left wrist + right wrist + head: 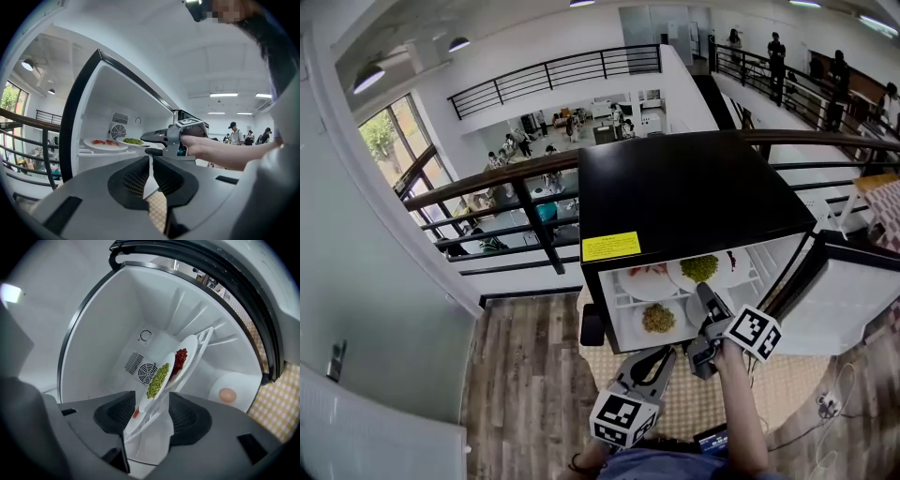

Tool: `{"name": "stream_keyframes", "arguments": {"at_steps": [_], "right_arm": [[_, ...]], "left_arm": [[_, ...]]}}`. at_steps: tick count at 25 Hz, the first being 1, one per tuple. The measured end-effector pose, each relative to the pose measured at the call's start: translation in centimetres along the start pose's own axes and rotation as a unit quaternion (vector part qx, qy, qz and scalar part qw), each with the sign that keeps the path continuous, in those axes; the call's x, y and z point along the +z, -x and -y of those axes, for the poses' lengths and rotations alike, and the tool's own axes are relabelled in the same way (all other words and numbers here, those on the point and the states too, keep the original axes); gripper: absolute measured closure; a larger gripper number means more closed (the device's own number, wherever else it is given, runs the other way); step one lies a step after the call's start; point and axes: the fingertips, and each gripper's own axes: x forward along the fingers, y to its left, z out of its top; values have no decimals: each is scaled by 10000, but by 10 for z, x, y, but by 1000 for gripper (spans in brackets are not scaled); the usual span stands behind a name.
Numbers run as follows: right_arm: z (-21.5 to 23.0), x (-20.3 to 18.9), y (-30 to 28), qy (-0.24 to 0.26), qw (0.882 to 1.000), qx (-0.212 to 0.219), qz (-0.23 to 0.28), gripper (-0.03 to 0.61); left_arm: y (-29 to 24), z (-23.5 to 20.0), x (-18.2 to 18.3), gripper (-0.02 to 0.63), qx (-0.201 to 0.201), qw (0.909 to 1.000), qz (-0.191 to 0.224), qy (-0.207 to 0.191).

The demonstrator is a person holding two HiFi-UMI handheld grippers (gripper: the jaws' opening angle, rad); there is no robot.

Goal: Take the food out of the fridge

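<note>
A black mini fridge [675, 187] stands with its door [853, 300] swung open to the right. On its upper shelf sit a plate of red food [647, 277] and a plate of green food [700, 268]; below lies a plate of brownish food [658, 319]. My right gripper [705, 292] is open at the fridge mouth, nothing pressed between its pads. In the right gripper view, rolled sideways, the green-food plate [158, 380] and a red-food plate [180, 359] lie ahead of my right gripper [150, 416], and a plate with an egg [227, 394] beyond. My left gripper [666, 354] hangs back, shut and empty.
The fridge stands on a yellow checkered mat [675, 403] over wood flooring [525, 375]. A dark railing [516, 183] runs behind it, with a drop to a lower floor. The open door blocks the right side. The left gripper view shows the right gripper [145, 143] beside the shelf plates [105, 142].
</note>
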Motion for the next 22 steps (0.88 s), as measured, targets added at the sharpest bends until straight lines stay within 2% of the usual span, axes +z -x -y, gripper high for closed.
{"name": "stream_keyframes", "arguments": {"at_steps": [6, 9, 10, 12, 16, 20, 22], "right_arm": [[9, 1, -7, -285, 9996, -33, 45, 368], [16, 2, -6, -375, 9992, -118, 97, 435], [17, 3, -5, -404, 9991, -95, 99, 445], [15, 4, -4, -554, 9984, 25, 120, 508], [14, 2, -4, -771, 9969, 119, 114, 517], [18, 1, 5, -1575, 9865, 342, 285, 535], [20, -1, 9, -1784, 9827, 402, 296, 541]], "left_arm": [[3, -8, -2, 592, 147, 9999, -38, -2], [5, -11, -2, 592, 197, 9998, -43, -5], [5, -12, -3, 592, 208, 9998, -47, -4], [6, -13, -4, 592, 238, 9997, -63, 12], [8, -16, -7, 592, 281, 9995, -95, 51], [10, -15, -8, 592, 250, 9996, -121, 53], [12, -15, -9, 592, 234, 9996, -130, 54]]}}
